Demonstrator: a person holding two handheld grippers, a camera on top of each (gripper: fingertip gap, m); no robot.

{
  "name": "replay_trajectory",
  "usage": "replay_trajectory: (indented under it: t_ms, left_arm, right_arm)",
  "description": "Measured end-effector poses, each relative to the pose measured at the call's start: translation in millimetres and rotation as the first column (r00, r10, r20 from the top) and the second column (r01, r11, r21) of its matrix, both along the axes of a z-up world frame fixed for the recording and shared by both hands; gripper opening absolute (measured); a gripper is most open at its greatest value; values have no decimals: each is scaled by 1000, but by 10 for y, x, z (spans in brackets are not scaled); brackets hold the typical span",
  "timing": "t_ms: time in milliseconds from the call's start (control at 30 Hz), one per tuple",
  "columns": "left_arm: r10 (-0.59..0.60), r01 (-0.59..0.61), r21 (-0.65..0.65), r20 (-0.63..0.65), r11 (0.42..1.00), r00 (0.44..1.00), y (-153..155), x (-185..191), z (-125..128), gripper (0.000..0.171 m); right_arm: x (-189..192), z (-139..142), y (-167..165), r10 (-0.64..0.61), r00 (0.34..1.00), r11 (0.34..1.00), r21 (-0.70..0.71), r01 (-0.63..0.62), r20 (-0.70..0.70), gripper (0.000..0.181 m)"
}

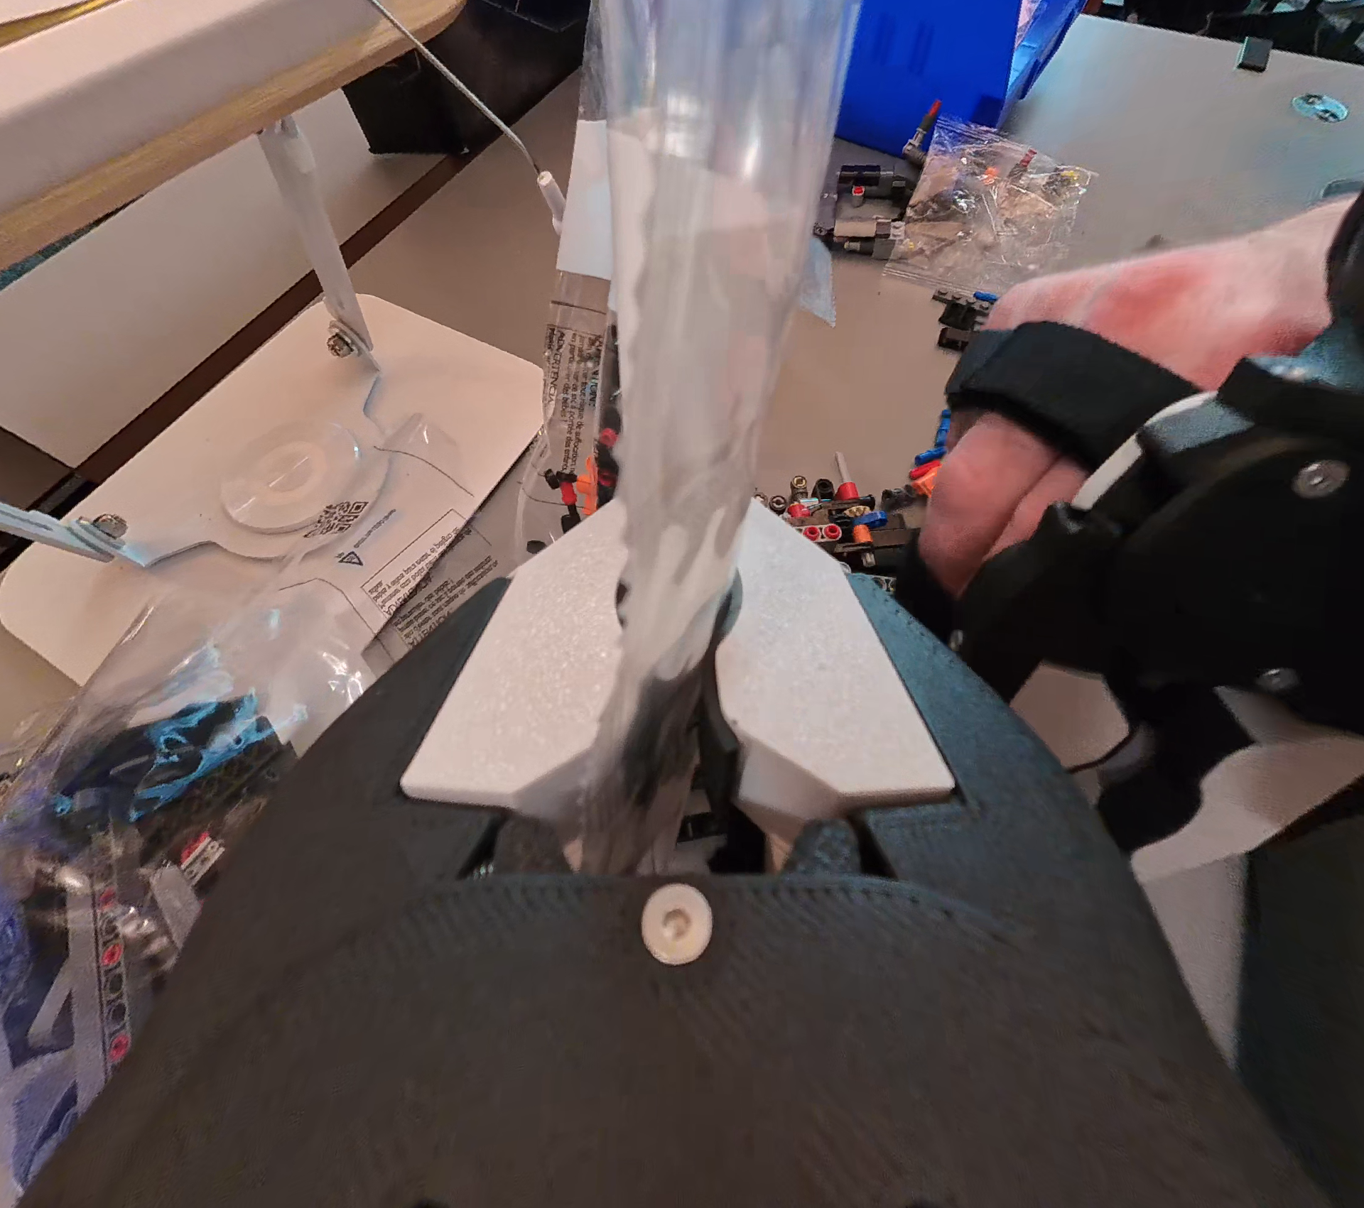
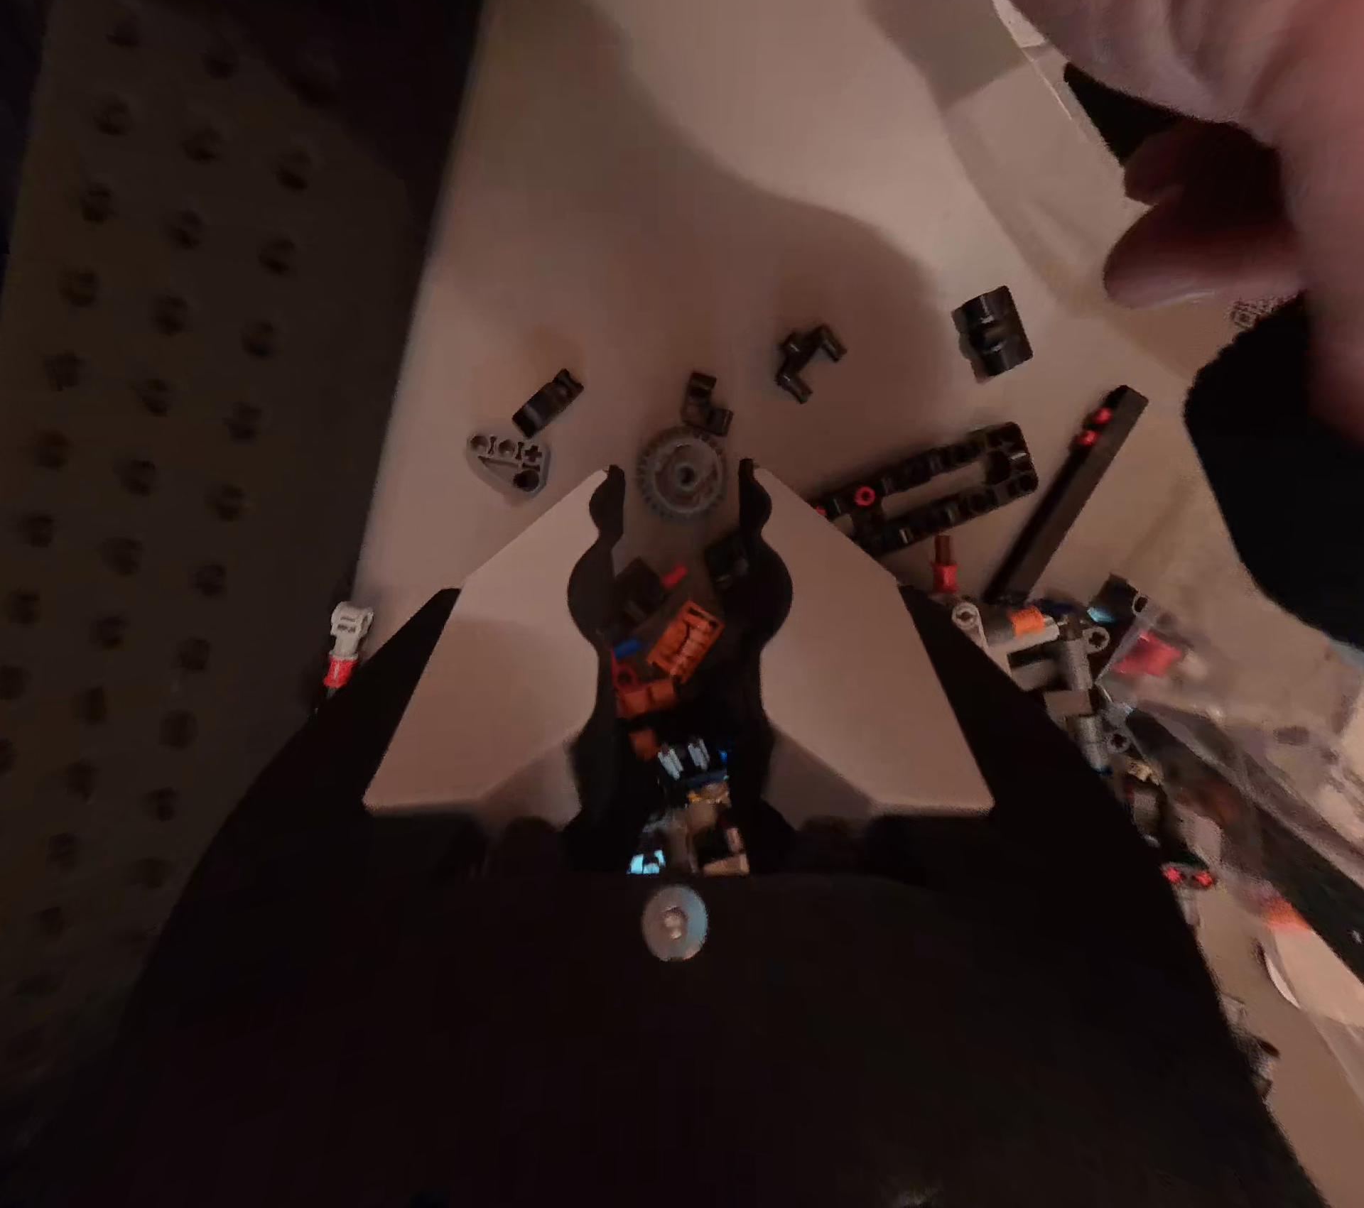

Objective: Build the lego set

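Your left gripper [image 1: 675, 553] fingers pinching an upright clear plastic bag [image 1: 708, 213], your right gripper [image 2: 683, 483] fingers spread over a grey gear [image 2: 683, 475], far blue bin [image 1: 959, 14] holding bags

Two wrist cameras, each one looking forward along its own fingers.

The left wrist view sits behind the left gripper [image 1: 675, 575] and faces obliquely down and across the table [image 1: 1181, 139]; a clear plastic bag [image 1: 708, 213] stands very near the lens, toward 12 o'clock, and the blue bin [image 1: 952, 29] is far, at 1 o'clock. The right wrist view looks almost straight down from close above the right gripper [image 2: 683, 479], with a grey gear [image 2: 683, 475] just at the tips. Both views share the scattered lego pieces [image 1: 849, 508], at 1 o'clock of the left fingertips, and each shows the other hand at 2 o'clock.
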State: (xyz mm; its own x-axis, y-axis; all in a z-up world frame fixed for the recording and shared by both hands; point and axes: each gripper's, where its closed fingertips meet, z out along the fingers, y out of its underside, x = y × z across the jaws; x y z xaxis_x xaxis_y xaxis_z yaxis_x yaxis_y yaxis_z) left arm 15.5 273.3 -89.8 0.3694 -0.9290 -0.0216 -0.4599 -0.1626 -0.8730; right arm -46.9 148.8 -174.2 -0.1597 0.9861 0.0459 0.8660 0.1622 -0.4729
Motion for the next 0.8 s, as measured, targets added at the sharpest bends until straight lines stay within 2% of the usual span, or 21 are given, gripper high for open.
replay_trajectory:
  t_ms: [133, 267, 367, 467, 567, 633, 733, 800]
  left_arm:
    - [0, 0, 0, 0, 1000, 1000, 3, -8, -1, 0]
    - [0, 0, -1, 0, 1000, 1000, 4, -10, -1, 0]
    - [-1, 1, -1, -1, 1000, 1000, 4, -11, 1, 0]
    - [-3, 3, -3, -1, 1000, 1000, 5, -2, -4, 0]
    - [-2, 2, -4, -4, 1000, 1000, 6, 14, -11, 0]
    - [-1, 1, -3, -6, 1000, 1000, 8, 26, -17, 0]
    - [-5, 5, 6, -12, 1000, 1000, 3, 43, -22, 0]
    - [-7, 7, 8, -13, 1000, 1000, -2, 55, -25, 0]
  right_arm:
    - [23, -91, 27, -2, 999, 1000, 16, 1, 32, 18]
    - [62, 95, 34, -5, 1000, 1000, -4, 5, -12, 17]
    - [165, 503, 92, -18, 995, 1000, -2, 18, -99, 18]
    - [385, 1172, 271, -70, 968, 996, 39, 82, -242, 18]
    - [732, 1886, 575, -159, 899, 967, 117, 225, -408, 17]
    - [1008, 2219, 819, -237, 841, 926, 149, 347, -485, 17]
    - [1308, 2423, 1096, -326, 756, 873, 125, 471, -567, 17]
    - [1387, 2302, 1171, -352, 762, 873, 103, 476, -544, 17]
